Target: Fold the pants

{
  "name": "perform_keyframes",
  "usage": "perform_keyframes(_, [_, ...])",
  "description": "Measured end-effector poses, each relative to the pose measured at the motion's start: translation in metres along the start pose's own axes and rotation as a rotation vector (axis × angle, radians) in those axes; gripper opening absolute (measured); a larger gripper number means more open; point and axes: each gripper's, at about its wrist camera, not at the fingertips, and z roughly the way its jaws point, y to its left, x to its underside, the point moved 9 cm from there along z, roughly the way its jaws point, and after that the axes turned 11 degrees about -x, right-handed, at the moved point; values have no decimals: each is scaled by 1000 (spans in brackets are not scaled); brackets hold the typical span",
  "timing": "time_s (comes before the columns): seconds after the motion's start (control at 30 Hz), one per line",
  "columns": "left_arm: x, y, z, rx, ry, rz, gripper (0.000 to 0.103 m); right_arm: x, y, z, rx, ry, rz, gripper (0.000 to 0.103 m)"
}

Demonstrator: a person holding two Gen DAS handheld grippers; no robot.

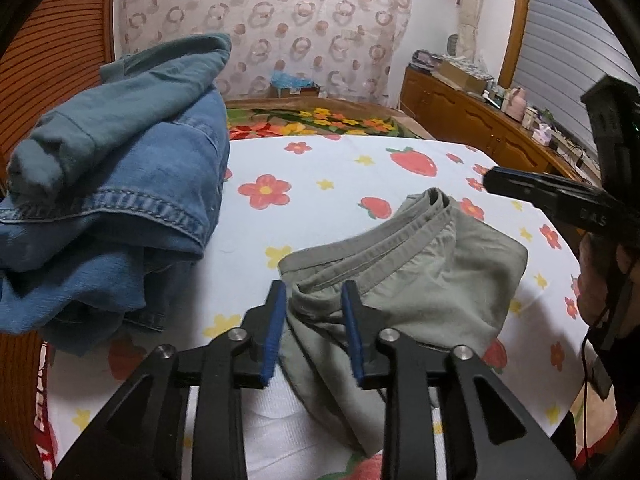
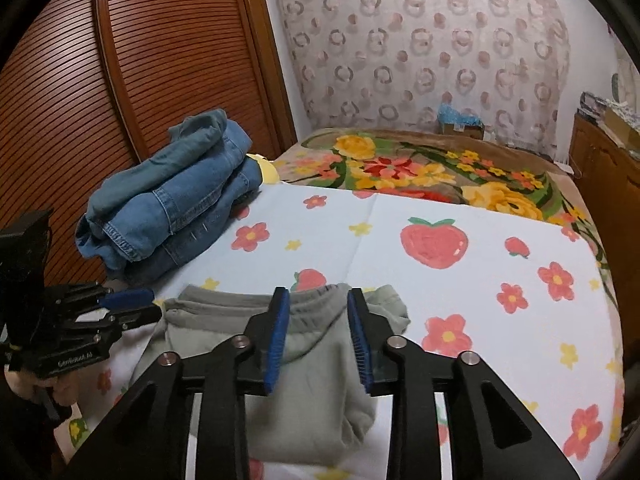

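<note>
Both tongs (image 1: 314,300) (image 2: 318,308) parted, green pants (image 1: 404,276) folded, rumpled

Both wrist views low, close over the bed (image 1: 344,168), facing the curtain (image 2: 420,40), sharing the pants (image 1: 420,272).

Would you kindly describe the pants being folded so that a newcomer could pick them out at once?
Start at the bed, on the white sheet printed with strawberries and red flowers. At its near edge, just ahead of both open claws, lie the folded green pants. Unlike the stack of blue denim farther back beside the wooden louvred door, they are pale sage green, a single flat garment with the waistband showing.
</note>
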Motion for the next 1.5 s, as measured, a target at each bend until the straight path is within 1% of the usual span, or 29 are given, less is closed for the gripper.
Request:
perform_keyframes(0.03, [0,0,-1,-2,-2,0,42,1,-1,-2,8,-3,-13,33])
perform_keyframes(0.1, [1,0,-5,-1,-14,3,52,8,0,-6,-3,12,-15,33])
perform_keyframes(0.27, [13,-1,-19,2,-35,3,52,39,0,-6,3,90,-45,34])
perform_keyframes(0.37, [27,-7,-25,26,-32,27,52,55,-3,-4,7,126,-45,34])
perform_keyframes(0.57, [51,-18,-26,39,4,72,50,63,-11,0,-5,167,-19,35])
perform_keyframes(0.7, [58,-19,-19,19,28,90,42,60,-12,2,-28,177,-13,35])
perform_keyframes(0.77, [60,-18,-16,18,37,87,38,59,-11,3,-38,177,-22,35])
perform_keyframes(0.83, [61,-18,-15,29,41,88,32,57,-10,3,-47,166,-23,35])
perform_keyframes(0.93, [65,-19,-13,32,46,92,31,58,-5,1,-74,151,-26,35])
perform_keyframes(1.03, [67,-20,-11,41,47,92,29,62,-4,5,-78,172,-29,35])
perform_keyframes(1.07, [66,-20,-11,45,44,93,26,64,-3,8,-73,183,-33,35])
perform_keyframes(1.1, [66,-21,-11,56,45,93,15,65,-3,10,-63,191,-40,35])
perform_keyframes(1.13, [66,-22,-11,72,48,88,8,65,-3,11,-58,195,-45,32])
perform_keyframes(1.17, [65,-22,-11,74,45,90,6,64,-3,12,-61,193,-47,22])
perform_keyframes(1.2, [65,-23,-12,69,40,97,3,62,-2,12,-64,190,-48,13])
perform_keyframes(1.27, [65,-22,-15,65,29,98,2,58,-2,8,-61,170,-58,10])
perform_keyframes(1.4, [59,-9,-25,44,-5,64,2,45,-9,-3,21,89,-60,8])
perform_keyframes(1.47, [58,-3,-27,35,-10,58,2,44,-10,-2,19,88,-48,8])
perform_keyframes(1.5, [57,-1,-27,32,-10,55,2,45,-11,0,33,95,-55,8])
